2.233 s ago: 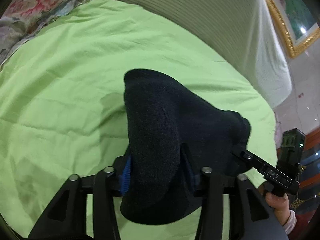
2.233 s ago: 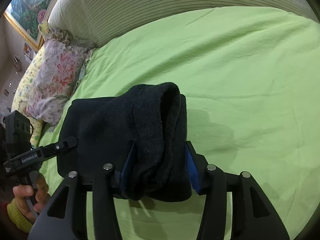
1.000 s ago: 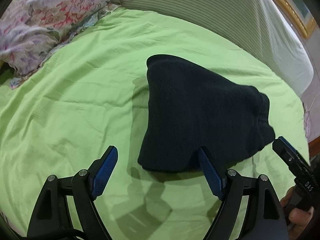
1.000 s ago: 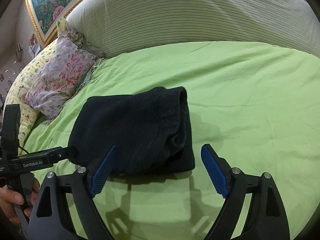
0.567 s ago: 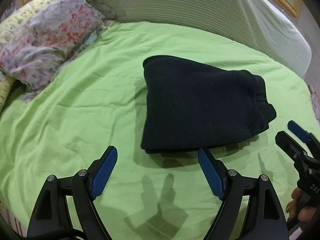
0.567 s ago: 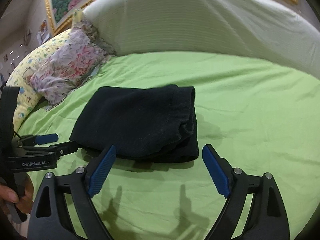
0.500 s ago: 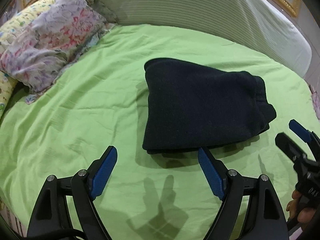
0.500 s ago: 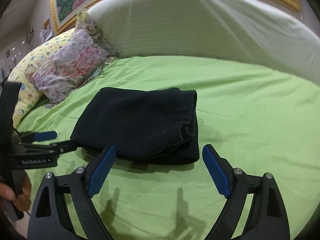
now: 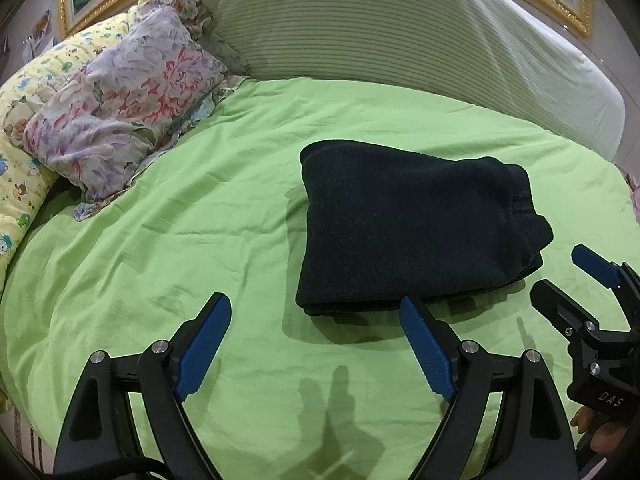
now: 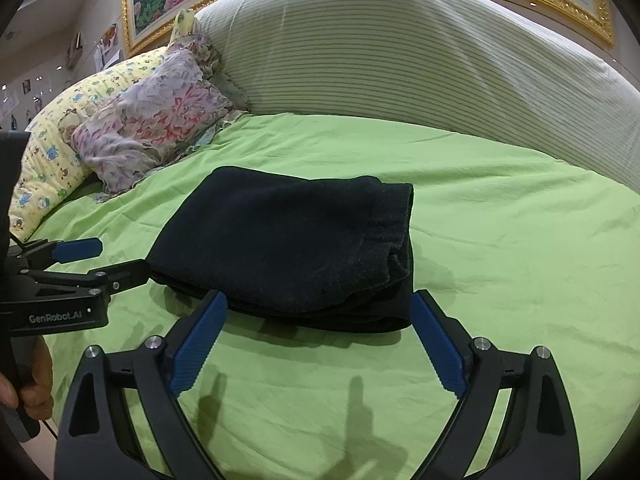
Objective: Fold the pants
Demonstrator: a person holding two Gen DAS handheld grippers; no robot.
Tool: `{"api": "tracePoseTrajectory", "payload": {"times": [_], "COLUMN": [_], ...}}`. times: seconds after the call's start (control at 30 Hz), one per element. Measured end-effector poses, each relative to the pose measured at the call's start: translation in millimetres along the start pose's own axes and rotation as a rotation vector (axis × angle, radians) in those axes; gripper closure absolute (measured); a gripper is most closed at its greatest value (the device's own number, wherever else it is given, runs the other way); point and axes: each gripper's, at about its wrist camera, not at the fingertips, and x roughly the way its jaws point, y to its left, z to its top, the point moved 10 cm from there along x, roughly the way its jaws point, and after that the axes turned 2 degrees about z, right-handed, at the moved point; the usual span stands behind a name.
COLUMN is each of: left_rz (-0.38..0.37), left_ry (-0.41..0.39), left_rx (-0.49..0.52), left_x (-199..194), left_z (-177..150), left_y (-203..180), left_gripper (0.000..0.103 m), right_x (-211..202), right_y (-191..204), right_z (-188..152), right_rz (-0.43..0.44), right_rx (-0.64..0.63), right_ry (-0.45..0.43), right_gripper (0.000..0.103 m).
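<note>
Pants point(image 9: 412, 236) lie folded into a thick dark bundle near the middle of the green bedsheet point(image 9: 200, 208), well apart from the flowered pillow point(image 9: 120, 108) and the striped headboard point(image 9: 400, 28) behind. The bundle looks like a rough rectangle of several layers, with the stacked edges and a bulkier, ribbed-looking end showing on its right side in the right wrist view.

The left gripper point(image 9: 316, 320) hovers just in front of the bundle's near edge with its jaws wide apart and nothing between them; its right blue pad sits close to the near edge, but I cannot tell whether it touches. The right gripper point(image 10: 320, 316) is also just in front of the near edge, its jaws opening, almost as wide as the bundle, and no cloth is pinched between the pads.

The fabric looks soft, fleecy and limp, fairly light but bulky. It will sag and unfold if lifted from one point, and layers may slide over each other. If another fold or a shift is wanted, the best hold seems to be on the two near corners, pinching through all layers at once, one gripper per corner. A grip on the top layer alone would likely peel the fold open. As it lies, the folding looks nearly or fully done.
</note>
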Motion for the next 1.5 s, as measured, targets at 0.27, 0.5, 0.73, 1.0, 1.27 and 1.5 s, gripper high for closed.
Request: {"api": "tracePoseTrajectory", "payload": {"times": [0.27,0.5,0.73,1.0,1.27,1.5], "left_rz": [0.0,0.007,-0.002,-0.002,-0.016,-0.025], "left_ry": [-0.011,0.005,0.012,-0.003,0.001,0.006], "left_rx": [0.015,0.005,-0.018,-0.029,-0.032,-0.037], "left_x": [2,8,12,12,12,10], "left_z": [2,0,1,4,4,4], "left_y": [-7,-6,-6,-8,-8,-9], "left_gripper": [0.014,0.014,0.014,0.013,0.013,0.013], "right_x": [4,8,9,9,10,8], "right_y": [-2,-7,-9,-10,-12,-14], "right_z": [2,2,1,2,4,4], "right_rz": [0.003,-0.011,-0.009,-0.017,-0.012,-0.015], "right_rx": [0.005,0.015,0.004,-0.002,-0.003,-0.004], "right_ry": [-0.021,-0.019,-0.026,-0.029,-0.026,-0.032], "right_gripper": [0.01,0.009,0.009,0.009,0.009,0.009]}}
